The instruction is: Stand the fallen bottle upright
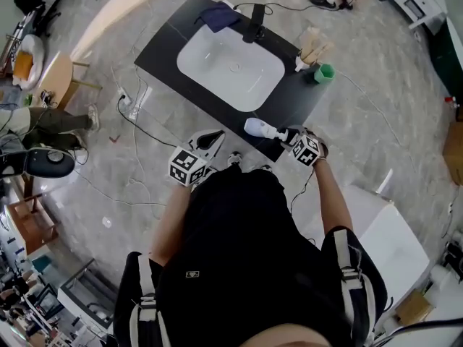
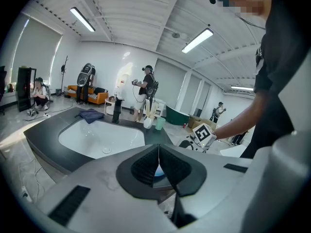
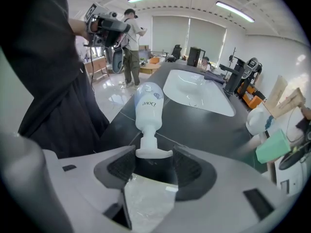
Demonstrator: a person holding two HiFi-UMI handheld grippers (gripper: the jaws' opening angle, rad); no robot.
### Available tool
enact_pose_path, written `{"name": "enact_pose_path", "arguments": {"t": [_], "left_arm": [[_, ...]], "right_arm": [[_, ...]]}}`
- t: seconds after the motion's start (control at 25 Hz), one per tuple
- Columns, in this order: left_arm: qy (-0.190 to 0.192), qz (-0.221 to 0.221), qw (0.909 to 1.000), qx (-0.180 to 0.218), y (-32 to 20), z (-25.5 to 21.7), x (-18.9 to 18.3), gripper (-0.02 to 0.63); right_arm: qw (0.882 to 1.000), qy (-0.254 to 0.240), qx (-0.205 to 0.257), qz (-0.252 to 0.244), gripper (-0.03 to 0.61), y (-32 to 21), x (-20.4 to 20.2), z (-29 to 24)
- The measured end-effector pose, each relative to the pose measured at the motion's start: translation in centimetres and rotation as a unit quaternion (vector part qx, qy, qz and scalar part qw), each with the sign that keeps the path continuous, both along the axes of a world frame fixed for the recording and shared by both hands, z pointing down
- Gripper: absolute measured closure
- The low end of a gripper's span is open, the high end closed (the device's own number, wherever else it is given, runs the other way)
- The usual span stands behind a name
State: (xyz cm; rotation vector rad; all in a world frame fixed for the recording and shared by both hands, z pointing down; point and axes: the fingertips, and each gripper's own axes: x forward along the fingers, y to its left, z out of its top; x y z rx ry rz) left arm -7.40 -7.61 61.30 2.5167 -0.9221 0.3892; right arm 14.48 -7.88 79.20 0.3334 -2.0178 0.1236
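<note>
A white Dove pump bottle (image 1: 257, 127) lies on its side on the black counter (image 1: 163, 49), near the front edge, with its pump pointing right. In the right gripper view the bottle (image 3: 148, 103) points its pump head straight into my right gripper (image 3: 154, 161). The pads touch both ends of the pump head, so that gripper (image 1: 287, 135) is shut on it. My left gripper (image 1: 210, 141) hovers at the counter's front edge, left of the bottle. Its jaws meet with nothing between them (image 2: 158, 160).
A white sink basin (image 1: 231, 67) fills the counter's middle, with a black tap (image 1: 255, 22) and a dark blue cloth (image 1: 219, 14) behind it. A green cup (image 1: 324, 72) and a wooden holder (image 1: 313, 44) stand at the right end. Cables run over the floor.
</note>
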Motion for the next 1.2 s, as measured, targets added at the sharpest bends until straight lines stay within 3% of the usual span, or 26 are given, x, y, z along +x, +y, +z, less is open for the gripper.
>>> {"name": "enact_pose_path", "arguments": {"t": [0.32, 0.52, 1.2], "left_arm": [[-0.001, 0.008, 1.0000, -0.003, 0.4, 0.2, 1.0, 0.597], [0.004, 0.017, 0.9998, 0.002, 0.4, -0.1, 1.5, 0.597], [0.029, 0.026, 0.9992, 0.012, -0.3, -0.5, -0.6, 0.597]], "right_arm": [[0.999, -0.024, -0.002, 0.022, 0.287, -0.1, 0.0, 0.3], [0.999, -0.013, 0.006, 0.037, 0.288, 0.2, -0.1, -0.1], [0.997, -0.025, 0.030, 0.073, 0.291, 0.4, -1.9, -5.2]]}}
